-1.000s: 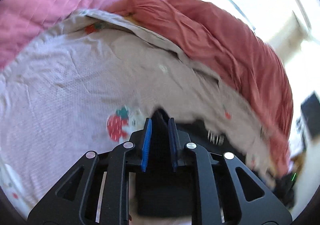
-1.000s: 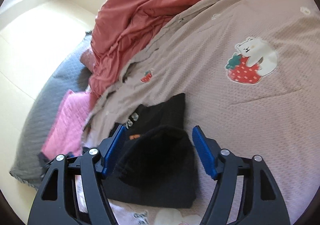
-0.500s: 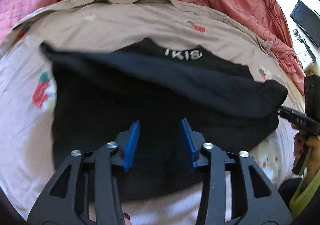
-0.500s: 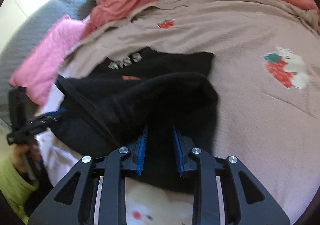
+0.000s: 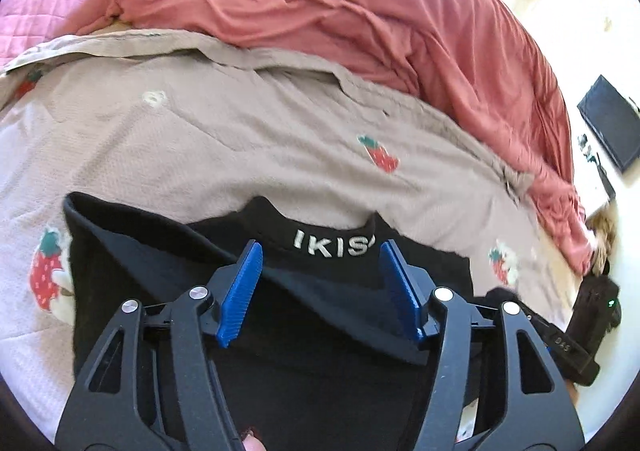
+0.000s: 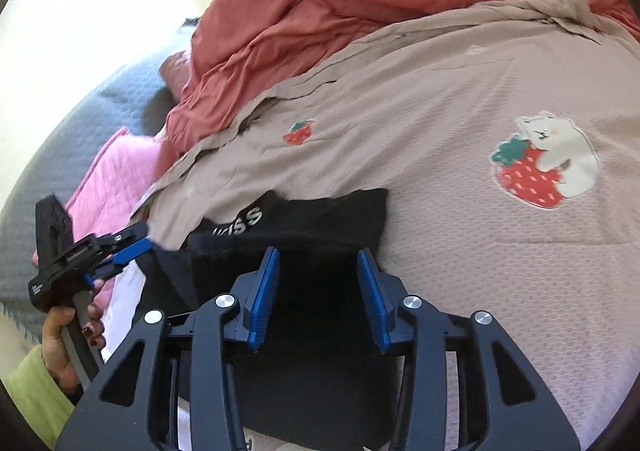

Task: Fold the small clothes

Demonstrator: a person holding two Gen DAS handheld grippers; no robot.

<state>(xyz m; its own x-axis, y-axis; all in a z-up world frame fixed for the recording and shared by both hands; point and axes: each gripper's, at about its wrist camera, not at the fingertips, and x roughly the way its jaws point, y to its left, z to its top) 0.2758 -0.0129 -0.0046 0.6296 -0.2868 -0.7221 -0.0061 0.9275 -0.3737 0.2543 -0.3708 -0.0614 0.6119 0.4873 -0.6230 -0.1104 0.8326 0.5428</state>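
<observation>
Black garment (image 5: 328, 331) partly hidden behind both grippers, its lettering cut off

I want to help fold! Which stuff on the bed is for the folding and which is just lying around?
For the folding:
black garment with white lettering
left gripper, open
right gripper, open

Just lying around:
strawberry-print bedspread
red duvet
pink quilted blanket
grey quilt

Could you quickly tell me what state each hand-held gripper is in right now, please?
Left hand-held gripper: open, jaws just widened, over the black garment, not gripping it.
Right hand-held gripper: open, jaws just widened, over the same garment, holding nothing.
</observation>
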